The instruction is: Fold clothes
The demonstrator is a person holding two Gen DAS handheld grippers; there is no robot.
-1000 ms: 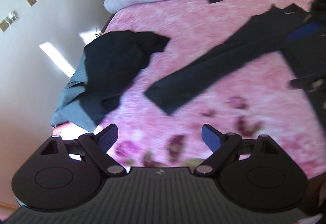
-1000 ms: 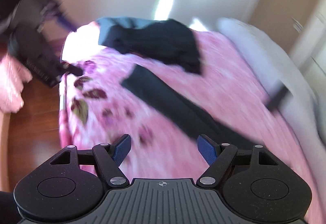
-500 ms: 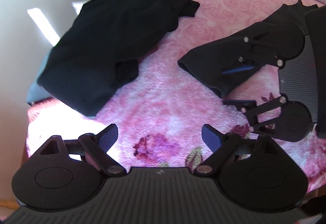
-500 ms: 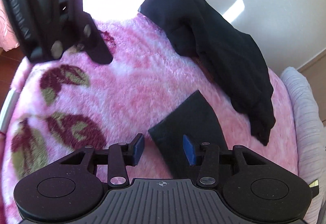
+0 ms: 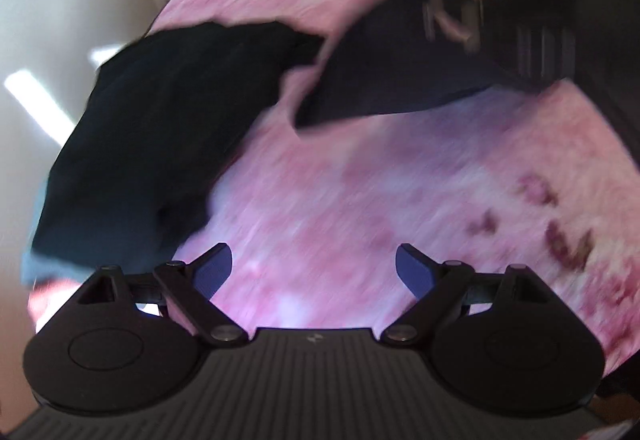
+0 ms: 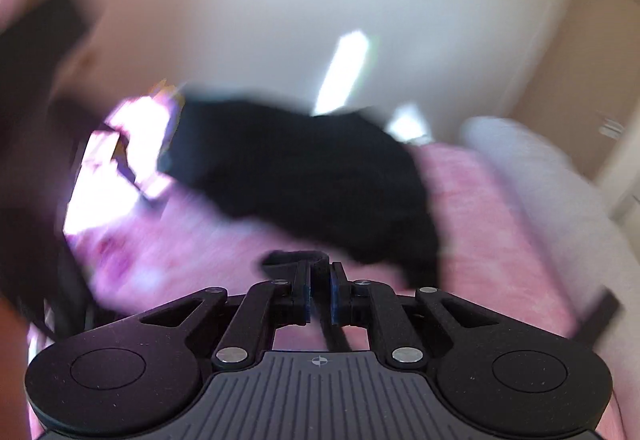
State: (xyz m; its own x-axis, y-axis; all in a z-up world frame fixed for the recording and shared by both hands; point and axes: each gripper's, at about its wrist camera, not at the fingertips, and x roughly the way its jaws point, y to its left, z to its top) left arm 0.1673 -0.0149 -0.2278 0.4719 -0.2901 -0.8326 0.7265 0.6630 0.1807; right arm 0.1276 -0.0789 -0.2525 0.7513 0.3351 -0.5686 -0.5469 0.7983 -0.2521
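Right gripper (image 6: 320,294): I see jaws closing on the dark sleeve (image 5: 384,80), cloth pinched between them.
Left gripper (image 5: 314,268): jaws spread, empty (blurred).
Black heap (image 5: 160,136): on pink blanket (image 5: 360,200).

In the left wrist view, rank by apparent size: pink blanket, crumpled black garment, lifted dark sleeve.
1. pink blanket
2. crumpled black garment
3. lifted dark sleeve; raised nearer the camera and blurred, so its rank is unsure.

Pink floral blanket (image 5: 360,180), grey duvet (image 6: 532,168)
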